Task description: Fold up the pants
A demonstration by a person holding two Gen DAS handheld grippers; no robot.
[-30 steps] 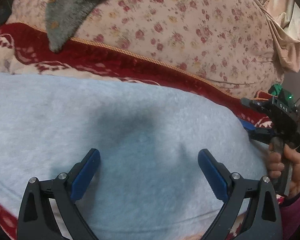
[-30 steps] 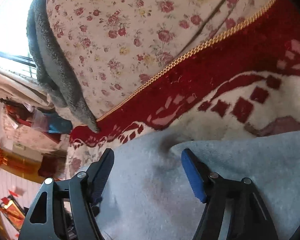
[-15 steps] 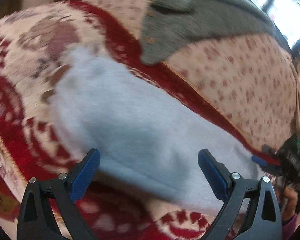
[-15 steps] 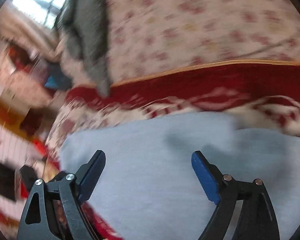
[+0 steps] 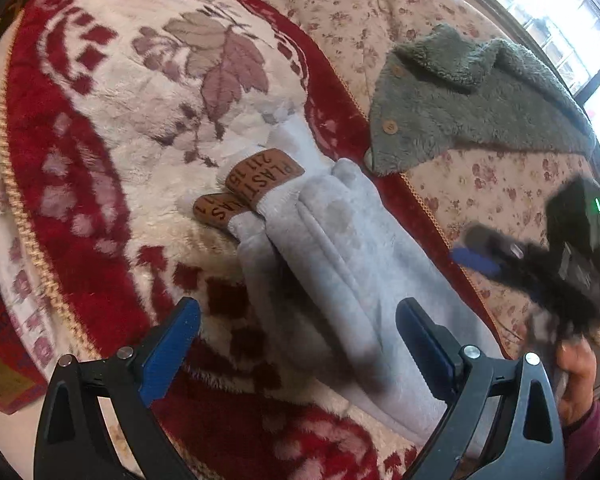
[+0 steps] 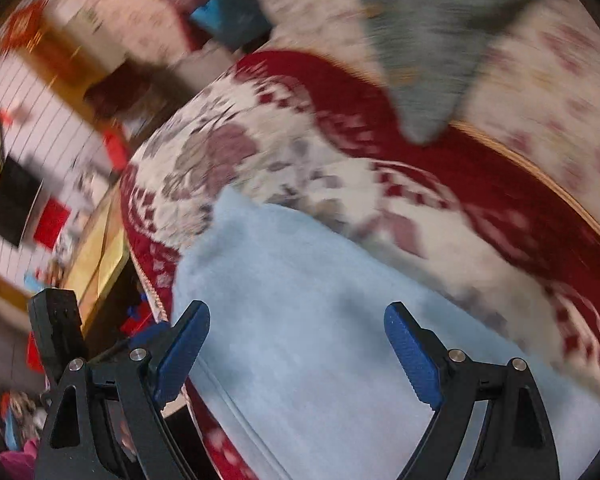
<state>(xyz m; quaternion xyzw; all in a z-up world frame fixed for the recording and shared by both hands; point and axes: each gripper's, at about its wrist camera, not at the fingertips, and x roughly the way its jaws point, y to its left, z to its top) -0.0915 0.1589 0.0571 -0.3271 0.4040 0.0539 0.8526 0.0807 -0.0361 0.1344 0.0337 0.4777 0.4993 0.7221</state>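
Light blue fleece pants [image 5: 340, 264] lie folded lengthwise on a red and cream blanket [image 5: 100, 128]; brown printed cuffs [image 5: 260, 178] point away at the far end. My left gripper [image 5: 296, 344] is open and empty, raised above the near part of the pants. The right gripper shows blurred at the right edge of this view [image 5: 540, 256], apart from the pants. In the right wrist view my right gripper [image 6: 296, 348] is open and empty above the pants [image 6: 320, 340].
A grey fleece jacket [image 5: 480, 100] lies on a floral cover [image 5: 500, 184] behind the blanket. The blanket's edge [image 6: 148, 264] drops off at the left in the right wrist view, with room furniture beyond.
Both grippers have pulled up and back from the pants. The whole folded length and the cuffs have come into the left wrist view. Both stayed open.
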